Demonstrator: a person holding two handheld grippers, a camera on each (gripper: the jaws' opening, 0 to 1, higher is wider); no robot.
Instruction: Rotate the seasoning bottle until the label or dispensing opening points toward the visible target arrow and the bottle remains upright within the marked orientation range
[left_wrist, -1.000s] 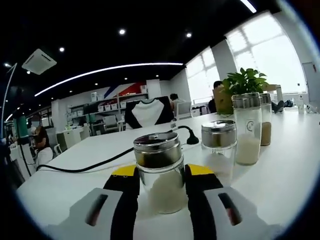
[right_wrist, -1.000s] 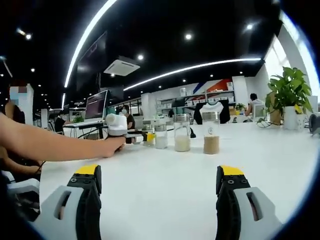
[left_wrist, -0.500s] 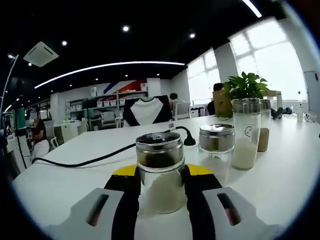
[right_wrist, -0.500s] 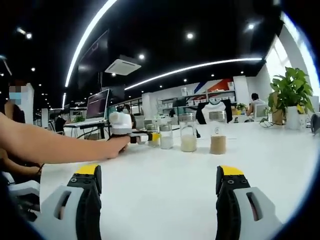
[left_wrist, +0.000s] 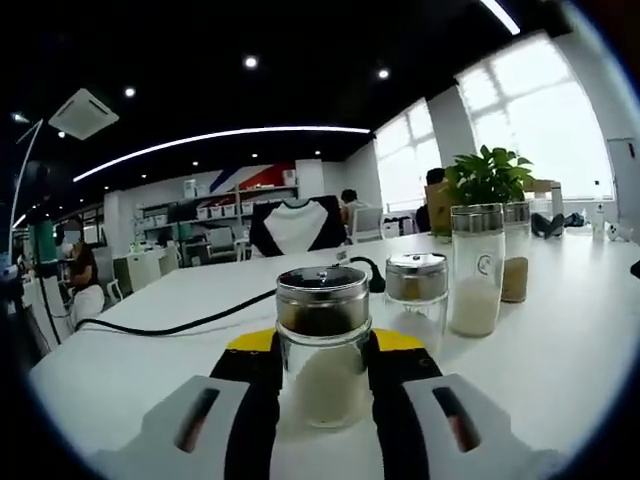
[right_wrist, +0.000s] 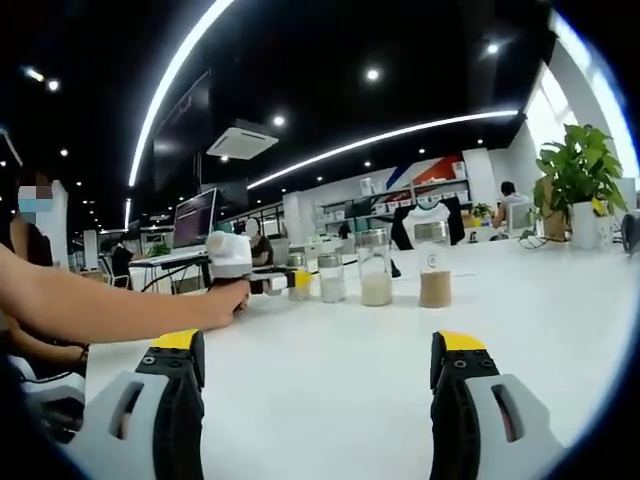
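Note:
A short glass seasoning jar (left_wrist: 322, 345) with a steel lid and white granules stands upright on the white table (left_wrist: 560, 350). My left gripper (left_wrist: 322, 350) is shut on it, its yellow-tipped black jaws pressing both sides. The right gripper view shows that same left gripper (right_wrist: 288, 279) from afar in a person's hand (right_wrist: 222, 300), with the jar (right_wrist: 299, 279) at its tips. My right gripper (right_wrist: 315, 345) hovers open over bare table, well short of the row of jars.
Beside the held jar stand a second short jar (left_wrist: 416, 292), a tall bottle of white granules (left_wrist: 476, 270) and a tall bottle of brown powder (left_wrist: 515, 265). A black cable (left_wrist: 180, 325) crosses the table on the left. A potted plant (left_wrist: 488, 175) stands behind.
The left gripper view has swung slightly, so the neighbouring jars sit further left in it. The jar stays clamped between the jaws. My right gripper remains open and nearly still.

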